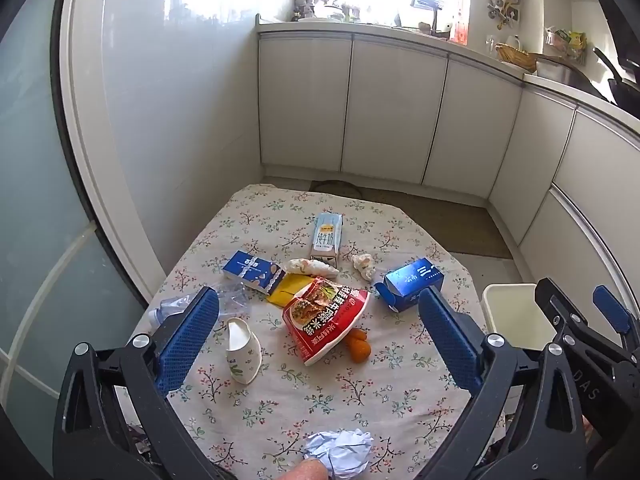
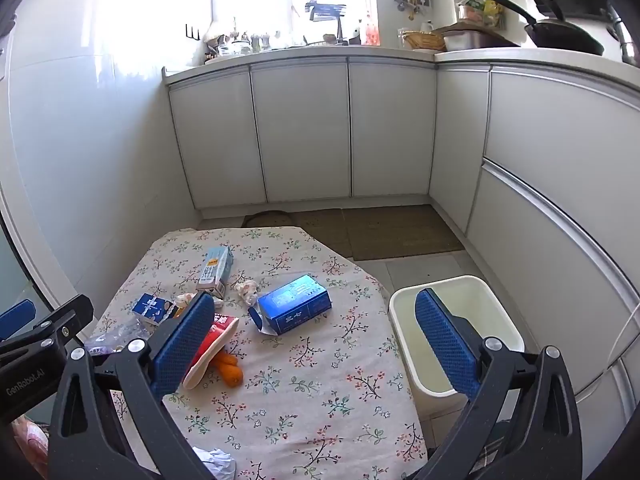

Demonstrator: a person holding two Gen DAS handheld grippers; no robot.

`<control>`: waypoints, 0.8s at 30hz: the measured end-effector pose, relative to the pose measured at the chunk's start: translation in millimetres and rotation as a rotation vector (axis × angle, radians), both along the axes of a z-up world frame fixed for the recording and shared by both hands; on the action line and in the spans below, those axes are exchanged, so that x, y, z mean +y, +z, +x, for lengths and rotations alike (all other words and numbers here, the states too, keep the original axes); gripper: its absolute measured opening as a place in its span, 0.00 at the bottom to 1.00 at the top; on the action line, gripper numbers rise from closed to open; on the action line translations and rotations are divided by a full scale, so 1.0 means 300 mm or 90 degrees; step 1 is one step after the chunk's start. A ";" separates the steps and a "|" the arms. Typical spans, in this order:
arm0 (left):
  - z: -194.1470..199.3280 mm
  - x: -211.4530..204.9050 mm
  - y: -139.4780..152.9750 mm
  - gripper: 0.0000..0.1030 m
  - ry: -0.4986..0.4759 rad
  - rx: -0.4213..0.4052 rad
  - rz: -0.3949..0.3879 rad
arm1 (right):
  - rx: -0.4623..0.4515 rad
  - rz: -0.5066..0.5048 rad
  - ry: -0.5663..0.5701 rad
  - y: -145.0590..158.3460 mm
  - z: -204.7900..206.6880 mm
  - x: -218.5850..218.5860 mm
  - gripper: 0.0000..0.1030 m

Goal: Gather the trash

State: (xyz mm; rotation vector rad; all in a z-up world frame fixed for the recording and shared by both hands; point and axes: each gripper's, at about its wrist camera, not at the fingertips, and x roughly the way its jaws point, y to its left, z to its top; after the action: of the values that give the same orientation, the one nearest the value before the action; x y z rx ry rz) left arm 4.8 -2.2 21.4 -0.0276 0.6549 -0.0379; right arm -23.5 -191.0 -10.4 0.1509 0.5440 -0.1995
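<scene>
- Two grippers, left gripper (image 1: 318, 334) and right gripper (image 2: 314, 344), hang over the floral tablecloth (image 1: 320, 400) with jaws spread wide, holding nothing.
- Centre frame in the left view: red snack bag (image 1: 324, 316) lying over orange peel (image 1: 357, 345), paper cup (image 1: 242, 352) tipped over at its left.
- Crumpled paper ball (image 1: 340, 454) sits at the bottom edge.
- White bin (image 2: 456, 332) stands lower right, beside the table.

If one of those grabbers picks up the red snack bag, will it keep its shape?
Probably not. The crinkled red foil snack bag looks flat and creased, so likely floppy and light. Its glossy surface may slip between the pads. It overlaps the orange peel pieces, which might shift.
</scene>
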 end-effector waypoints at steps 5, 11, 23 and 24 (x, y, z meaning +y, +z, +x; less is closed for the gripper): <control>0.005 -0.004 -0.004 0.93 0.001 0.003 -0.001 | 0.000 0.001 -0.001 0.002 -0.003 -0.016 0.95; 0.001 0.012 -0.011 0.93 0.002 0.002 0.000 | 0.001 0.001 0.003 -0.003 -0.006 -0.014 0.95; 0.002 0.017 -0.027 0.93 0.008 0.011 -0.002 | -0.004 -0.002 0.002 -0.008 -0.008 -0.007 0.95; 0.004 0.017 -0.028 0.93 0.009 0.012 -0.002 | -0.002 -0.001 0.002 -0.010 -0.008 -0.006 0.95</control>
State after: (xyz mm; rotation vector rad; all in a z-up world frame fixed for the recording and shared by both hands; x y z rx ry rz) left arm 5.9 3.0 13.1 -0.0357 0.6741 -0.0257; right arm -25.9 -192.9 -13.3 0.1492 0.5409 -0.1967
